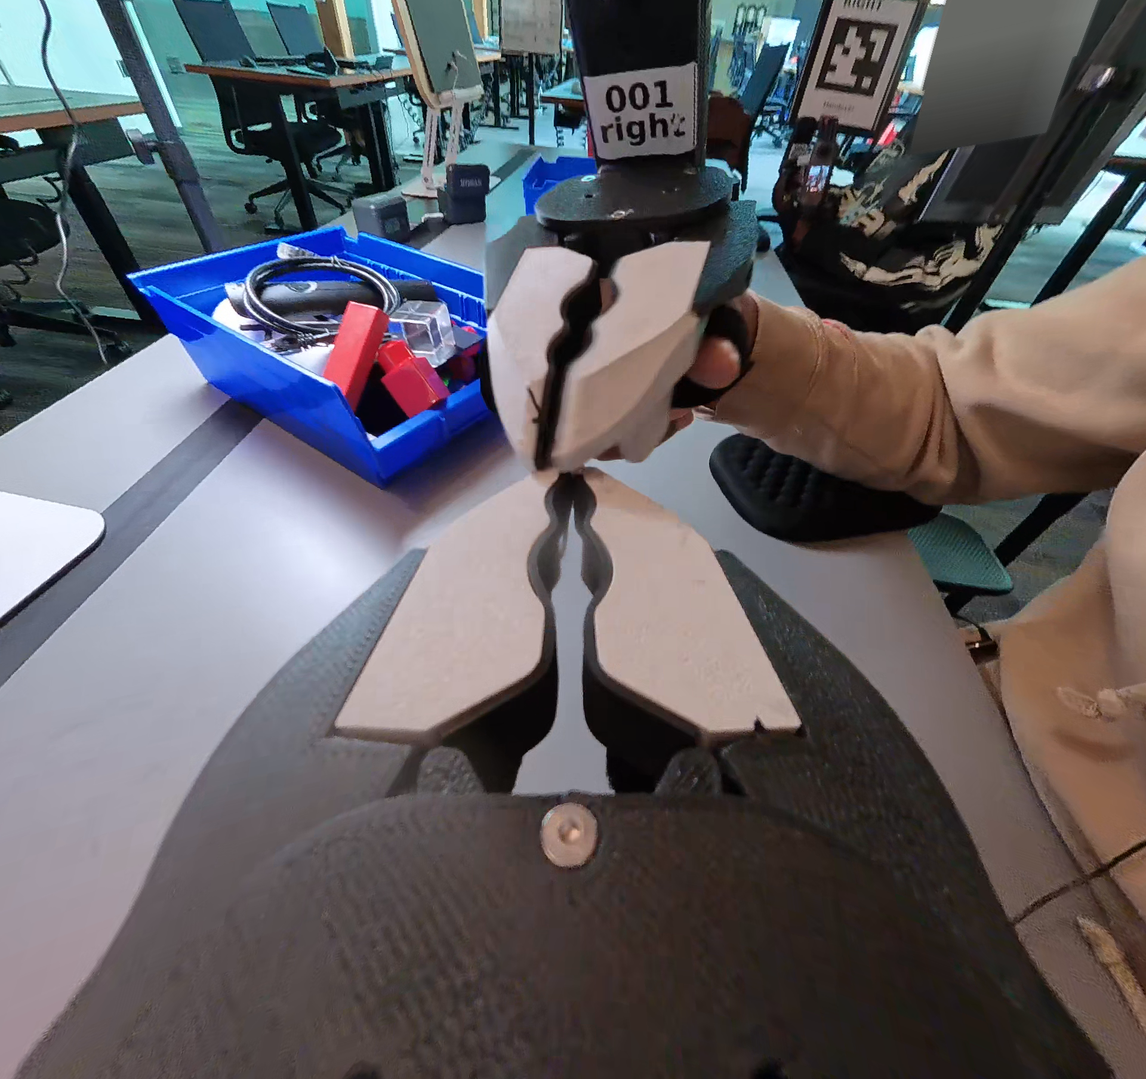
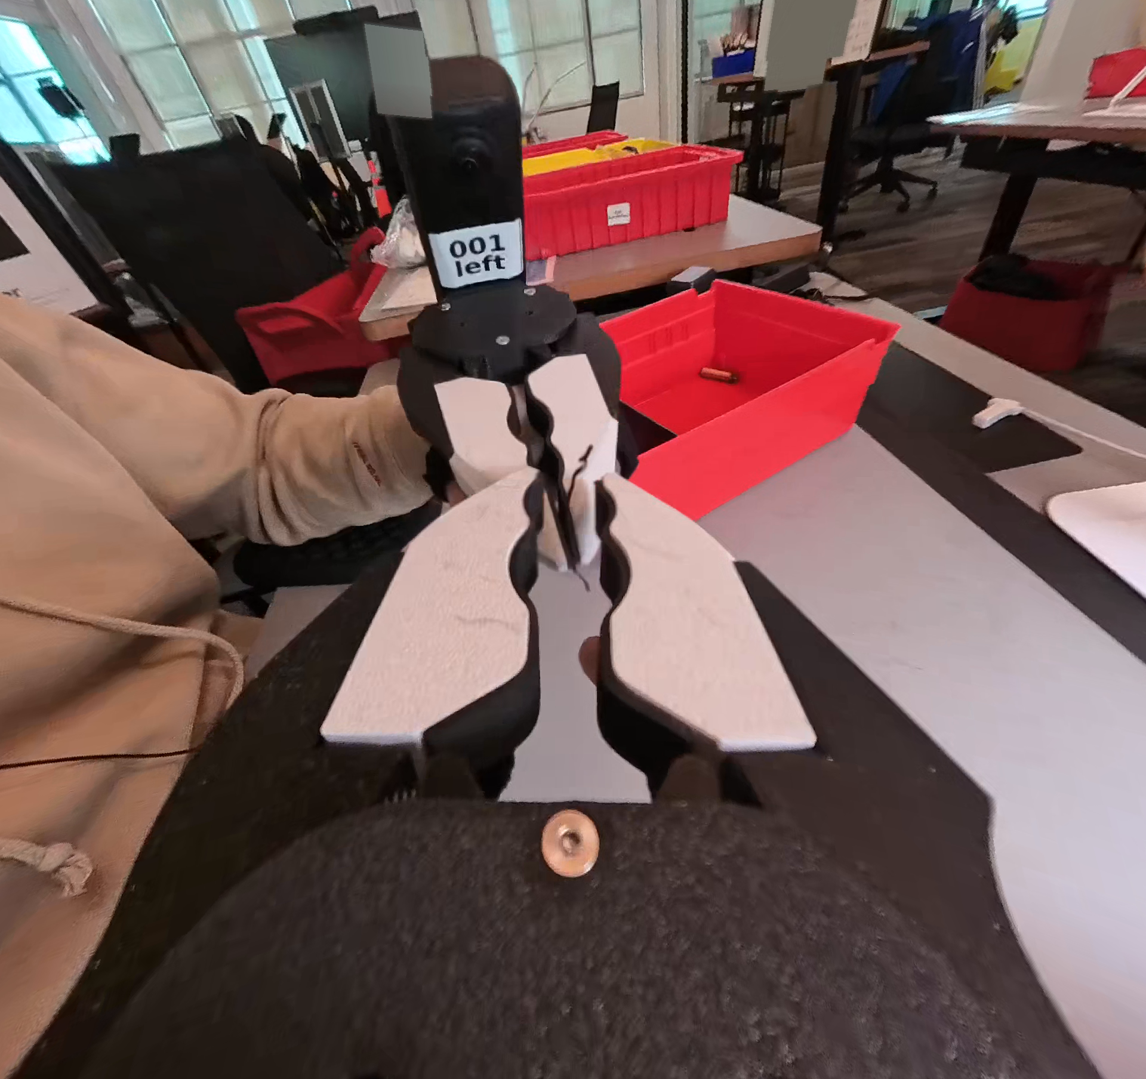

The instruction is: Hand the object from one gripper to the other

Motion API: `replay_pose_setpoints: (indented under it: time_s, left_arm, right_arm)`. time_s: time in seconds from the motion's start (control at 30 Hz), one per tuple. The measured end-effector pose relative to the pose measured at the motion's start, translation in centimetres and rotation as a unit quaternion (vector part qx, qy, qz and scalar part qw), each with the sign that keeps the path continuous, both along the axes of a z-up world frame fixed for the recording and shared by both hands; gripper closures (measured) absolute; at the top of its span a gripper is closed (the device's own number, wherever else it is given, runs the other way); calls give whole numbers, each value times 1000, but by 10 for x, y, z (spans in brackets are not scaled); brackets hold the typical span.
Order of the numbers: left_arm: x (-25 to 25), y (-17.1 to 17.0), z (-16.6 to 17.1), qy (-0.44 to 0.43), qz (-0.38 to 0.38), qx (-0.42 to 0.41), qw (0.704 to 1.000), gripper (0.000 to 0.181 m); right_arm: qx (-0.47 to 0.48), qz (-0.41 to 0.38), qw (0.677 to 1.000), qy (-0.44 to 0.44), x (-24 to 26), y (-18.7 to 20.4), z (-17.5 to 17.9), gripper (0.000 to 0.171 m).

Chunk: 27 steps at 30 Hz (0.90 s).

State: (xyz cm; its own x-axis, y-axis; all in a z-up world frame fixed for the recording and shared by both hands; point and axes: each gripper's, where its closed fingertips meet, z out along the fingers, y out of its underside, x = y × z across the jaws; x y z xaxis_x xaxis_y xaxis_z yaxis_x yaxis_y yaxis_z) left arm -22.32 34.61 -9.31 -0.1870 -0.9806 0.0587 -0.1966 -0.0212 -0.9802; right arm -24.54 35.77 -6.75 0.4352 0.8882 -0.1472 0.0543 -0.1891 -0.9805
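Observation:
A thin black strand [image 1: 536, 404] runs between the two grippers, which meet tip to tip above the grey table [image 1: 217, 522]. My left gripper [image 1: 567, 482] is shut, with the strand pinched at its tips. In the right wrist view the left gripper [image 2: 570, 556] sits just under my right gripper [image 2: 569, 485], and the strand's end [image 2: 583, 575] pokes out in the gap. My right gripper's jaws stand slightly apart around it. In the left wrist view the right gripper [image 1: 546, 463] points down at my tips.
A blue bin [image 1: 297, 398] with red blocks, a clear cube and a cable stands left of the grippers. A red bin [image 2: 744, 460] holding one small item stands on the other side. A white flat device [image 2: 1104, 528] lies at the table edge. A person's beige sleeves hold both grippers. Both grippers' tips are close together, under 4 cm apart.

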Motion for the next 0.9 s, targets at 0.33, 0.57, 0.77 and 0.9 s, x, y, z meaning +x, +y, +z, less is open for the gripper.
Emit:
replay_pose_setpoints:
  time_s: [0.33, 0.57, 0.77, 0.9]
  left_arm:
    - [-13, 10, 21, -44, -12, -58, 997, 171]
    - [-10, 9, 10, -13, -3, -40, 999, 181]
    - [-10, 9, 7, -3, -1, -36, 999, 181]
    - [-11, 12, 12, -15, -2, -49, 999, 181]
  right_arm:
    - [2, -1, 999, -45, 4, 1, -11, 171]
    - [13, -7, 994, -108, -4, 2, -30, 171]
    - [33, -15, 990, -137, -4, 2, -34, 171]
    - [49, -28, 991, -125, 0, 6, -28, 168]
